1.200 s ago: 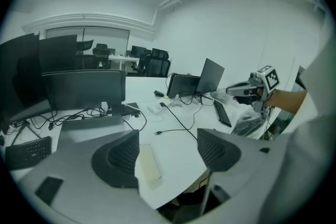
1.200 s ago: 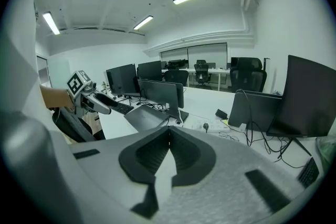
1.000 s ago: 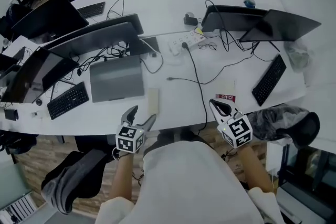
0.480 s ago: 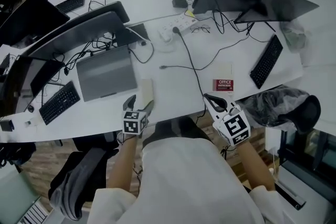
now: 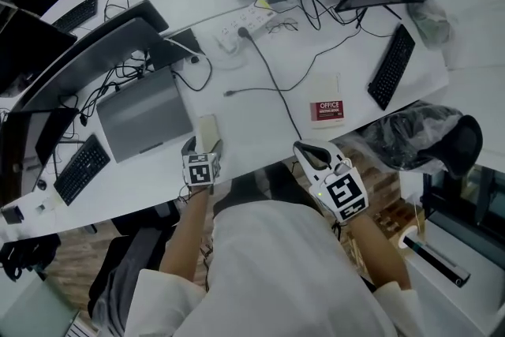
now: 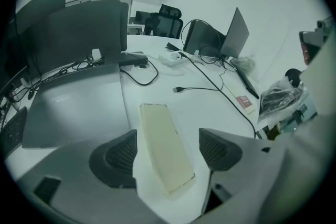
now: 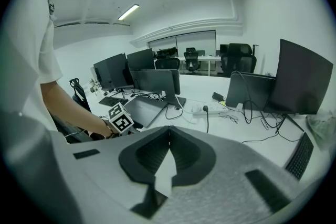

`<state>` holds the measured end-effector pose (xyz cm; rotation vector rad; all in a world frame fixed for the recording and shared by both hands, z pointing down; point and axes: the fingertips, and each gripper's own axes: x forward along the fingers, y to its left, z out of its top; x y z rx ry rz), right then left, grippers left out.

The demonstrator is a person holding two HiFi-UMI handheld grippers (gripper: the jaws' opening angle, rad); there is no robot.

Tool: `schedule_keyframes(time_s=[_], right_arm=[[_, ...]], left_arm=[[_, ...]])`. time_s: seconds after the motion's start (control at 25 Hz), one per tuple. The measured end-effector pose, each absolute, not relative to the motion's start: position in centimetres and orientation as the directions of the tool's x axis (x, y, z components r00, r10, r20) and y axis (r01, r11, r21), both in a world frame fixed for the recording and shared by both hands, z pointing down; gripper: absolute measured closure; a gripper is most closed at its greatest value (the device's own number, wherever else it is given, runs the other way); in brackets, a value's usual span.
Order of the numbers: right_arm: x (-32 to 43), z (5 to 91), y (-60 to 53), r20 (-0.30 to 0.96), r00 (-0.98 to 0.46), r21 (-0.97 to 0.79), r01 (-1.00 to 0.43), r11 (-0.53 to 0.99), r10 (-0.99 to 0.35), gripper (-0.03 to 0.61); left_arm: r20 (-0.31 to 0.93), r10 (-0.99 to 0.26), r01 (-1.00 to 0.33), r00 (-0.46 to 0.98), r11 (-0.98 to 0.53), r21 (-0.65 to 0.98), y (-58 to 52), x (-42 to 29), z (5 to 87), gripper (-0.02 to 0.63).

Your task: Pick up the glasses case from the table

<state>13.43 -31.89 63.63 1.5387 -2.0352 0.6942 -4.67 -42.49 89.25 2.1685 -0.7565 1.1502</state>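
The glasses case is a long, pale cream box lying flat on the white table, just right of a closed grey laptop. My left gripper is open and low over the table's near edge, one jaw on each side of the case's near end. In the left gripper view the case runs away from me between the two dark pads, with a strip of table showing on each side. My right gripper hangs off the table's front edge, shut with nothing in it; its tips meet.
A black cable crosses the table toward a power strip. A red-and-white booklet lies right of it. Keyboards and monitors ring the table. A chair with a plastic bag stands at right.
My left gripper has come down and forward from the table's edge until its jaws straddle the case's near end. The right gripper has shifted only slightly.
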Motion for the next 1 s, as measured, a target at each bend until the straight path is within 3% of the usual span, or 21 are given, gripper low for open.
schedule_keyframes(time_s=[0.28, 0.52, 0.92, 1.0], right_arm=[[14.7, 64.6, -30.1, 0.674, -0.193, -0.109, -0.981, 0.162, -0.713, 0.577], [15.5, 64.8, -29.1, 0.684, -0.163, -0.105, -0.987, 0.125, -0.711, 0.577], [15.4, 65.2, -29.4, 0.692, -0.163, -0.106, -0.987, 0.124, -0.703, 0.577], [15.2, 65.1, -29.7, 0.69, -0.168, -0.107, -0.986, 0.131, -0.704, 0.577]], left_arm=[[0.906, -0.171, -0.743, 0.387, -0.64, 0.197, -42.2, -3.7, 92.3, 0.265], [0.931, -0.224, -0.782, 0.287, -0.617, 0.093, -43.3, -4.0, 94.8, 0.244], [0.929, -0.255, -0.795, 0.27, -0.603, 0.065, -43.1, -3.9, 96.0, 0.229], [0.921, -0.271, -0.795, 0.28, -0.604, 0.064, -43.2, -4.0, 95.8, 0.265]])
